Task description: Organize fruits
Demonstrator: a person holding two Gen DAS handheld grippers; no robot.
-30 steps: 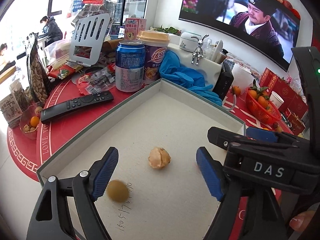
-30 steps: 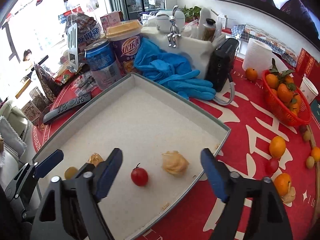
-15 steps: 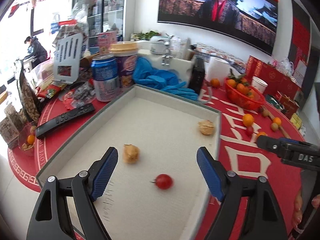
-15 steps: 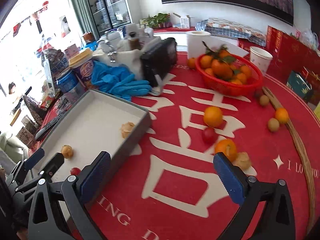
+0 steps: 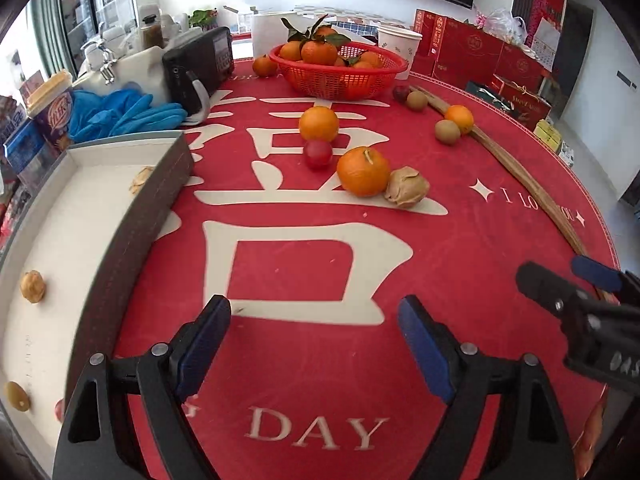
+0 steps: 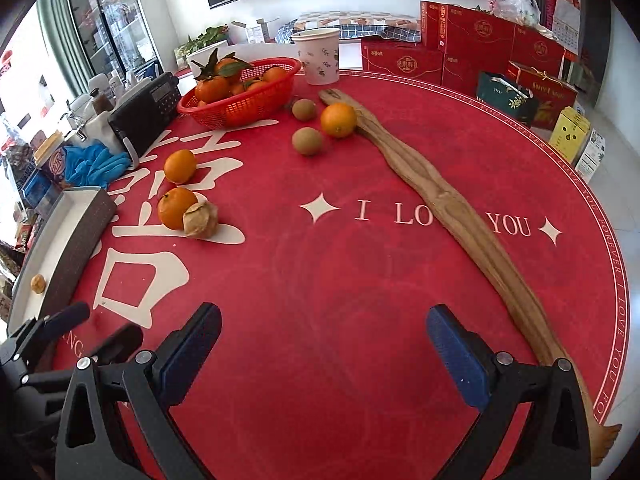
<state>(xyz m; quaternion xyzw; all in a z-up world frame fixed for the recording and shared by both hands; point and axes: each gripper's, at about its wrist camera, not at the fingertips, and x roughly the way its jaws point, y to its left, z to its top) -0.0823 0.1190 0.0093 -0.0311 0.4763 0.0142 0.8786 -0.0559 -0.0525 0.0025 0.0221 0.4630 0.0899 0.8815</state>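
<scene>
Loose fruit lies on the red tablecloth: an orange [image 5: 363,171] touching a papery husked fruit [image 5: 407,187], a red cherry tomato [image 5: 317,153], another orange [image 5: 318,123], two kiwis [image 6: 307,141] and a third orange [image 6: 338,119]. The grey-walled tray [image 5: 158,204] at left holds a few small fruits [image 5: 32,286]. My left gripper [image 5: 314,344] is open and empty over the cloth, right of the tray. My right gripper [image 6: 324,354] is open and empty, nearer the table's front.
A red basket [image 5: 340,76] of tangerines stands at the back. A long wooden back-scratcher [image 6: 440,200] lies along the right. A black radio [image 5: 198,68], blue gloves [image 5: 124,114], a paper cup [image 6: 319,56] and red gift boxes [image 6: 472,50] are behind.
Both grippers have swung right, away from over the tray and out over the red cloth. Both stay open and empty.
</scene>
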